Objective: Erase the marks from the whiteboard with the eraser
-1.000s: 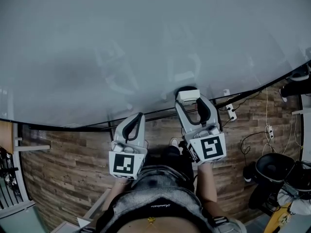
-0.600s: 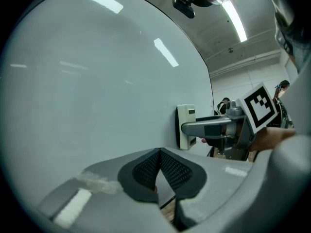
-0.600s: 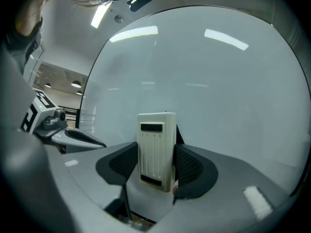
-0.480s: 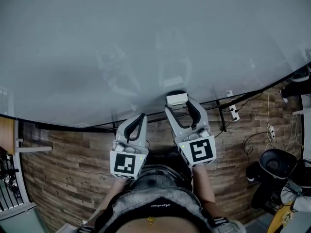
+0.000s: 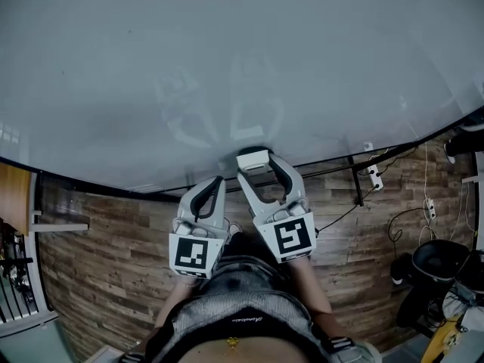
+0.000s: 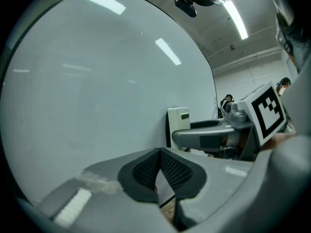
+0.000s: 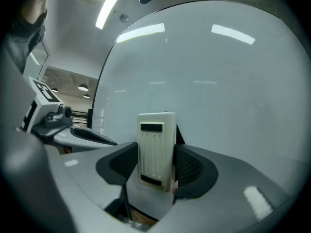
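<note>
One board, two grippers, one eraser

One whiteboard (image 5: pixel 227 66) filled the view. Of two grippers, the right gripper (image 5: pixel 257 169) pinched the single white eraser (image 7: pixel 156 149) against the board near its lower edge. The left gripper (image 5: pixel 214 181) hung just beside it with its jaws pressed together.

Looks like an office or lab workroom rather than a home. Shown by a wall-sized whiteboard (image 5: pixel 227 51) straight ahead of the right gripper (image 5: pixel 253 161), with wood-plank floor (image 5: pixel 106 255) beneath it. Also a white power strip (image 5: pixel 373 176) and trailing cables (image 5: pixel 344 214) off to that gripper's right, and long fluorescent tube lights (image 6: pixel 238 17) on a plain white ceiling overhead.
</note>
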A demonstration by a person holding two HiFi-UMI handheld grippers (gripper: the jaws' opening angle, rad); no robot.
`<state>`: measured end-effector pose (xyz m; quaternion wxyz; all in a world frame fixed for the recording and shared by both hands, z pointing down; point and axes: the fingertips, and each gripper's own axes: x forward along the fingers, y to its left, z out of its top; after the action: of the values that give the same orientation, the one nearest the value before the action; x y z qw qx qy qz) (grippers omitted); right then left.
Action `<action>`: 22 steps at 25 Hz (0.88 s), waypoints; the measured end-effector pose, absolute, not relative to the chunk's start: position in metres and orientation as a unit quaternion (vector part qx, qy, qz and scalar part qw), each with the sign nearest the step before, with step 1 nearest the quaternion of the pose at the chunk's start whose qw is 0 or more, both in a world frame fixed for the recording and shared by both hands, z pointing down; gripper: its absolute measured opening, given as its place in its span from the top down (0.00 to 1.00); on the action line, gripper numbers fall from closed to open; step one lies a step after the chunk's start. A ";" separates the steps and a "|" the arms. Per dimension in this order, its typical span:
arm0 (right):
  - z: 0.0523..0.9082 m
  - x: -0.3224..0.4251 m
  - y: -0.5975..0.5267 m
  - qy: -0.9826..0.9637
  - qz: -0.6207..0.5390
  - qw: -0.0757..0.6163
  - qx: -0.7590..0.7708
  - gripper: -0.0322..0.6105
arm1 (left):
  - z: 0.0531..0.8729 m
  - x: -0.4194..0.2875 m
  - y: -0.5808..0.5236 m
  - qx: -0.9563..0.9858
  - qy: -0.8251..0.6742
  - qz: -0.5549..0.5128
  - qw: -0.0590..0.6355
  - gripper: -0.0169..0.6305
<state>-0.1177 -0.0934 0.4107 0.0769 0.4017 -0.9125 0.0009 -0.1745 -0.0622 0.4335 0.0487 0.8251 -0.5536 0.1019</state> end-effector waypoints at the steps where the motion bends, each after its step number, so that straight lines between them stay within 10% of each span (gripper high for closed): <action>1: 0.413 -0.128 -0.091 -0.915 0.003 0.077 0.396 0.58 | 0.434 -0.181 -0.059 0.821 -0.559 0.098 0.056 0.97; 22: 0.404 -0.071 -0.111 -0.898 -0.054 0.114 0.422 0.58 | 0.435 -0.179 -0.049 0.814 -0.570 0.084 0.069 0.97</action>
<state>-0.0709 -0.1106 0.4036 0.1141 0.4225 -0.8975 -0.0544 -0.1787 -0.0491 0.4355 0.0689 0.8145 -0.5700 0.0839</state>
